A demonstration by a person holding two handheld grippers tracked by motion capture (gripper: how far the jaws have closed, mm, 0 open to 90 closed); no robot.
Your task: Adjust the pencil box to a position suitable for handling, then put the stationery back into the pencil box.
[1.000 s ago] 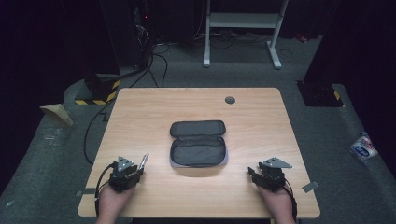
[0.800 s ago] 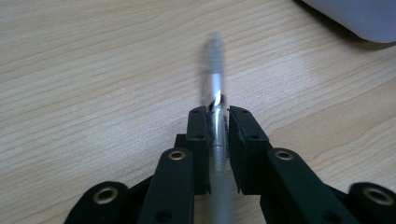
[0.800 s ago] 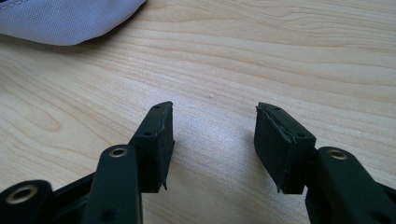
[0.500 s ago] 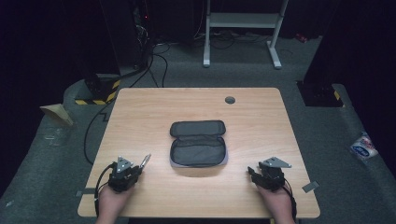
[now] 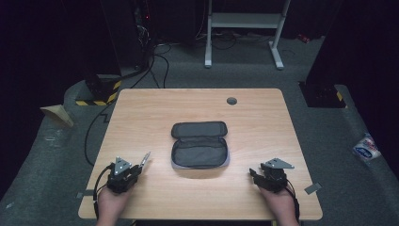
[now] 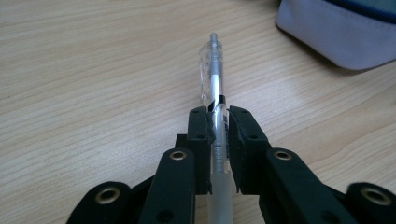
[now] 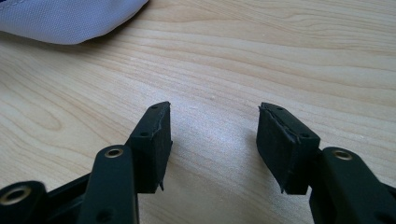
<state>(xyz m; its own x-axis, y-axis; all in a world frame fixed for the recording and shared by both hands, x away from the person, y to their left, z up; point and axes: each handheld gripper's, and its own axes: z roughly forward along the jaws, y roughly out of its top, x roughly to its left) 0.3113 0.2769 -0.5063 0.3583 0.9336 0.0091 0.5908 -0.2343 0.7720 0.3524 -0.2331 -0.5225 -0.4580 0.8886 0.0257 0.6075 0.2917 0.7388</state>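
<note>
The left gripper is clamping a clear pen between its closed jaws, the pen pointing toward one o'clock, near the open grey pouch sitting at the table's centre. The right gripper is resting low over bare wood at the pouch's four o'clock, jaws spread wide and holding nothing.

The left gripper, held low in the person's left hand, has its black jaws pinched together on a clear plastic pen. The right gripper, in the right hand, has its jaws spread wide apart, nothing between them.
</note>
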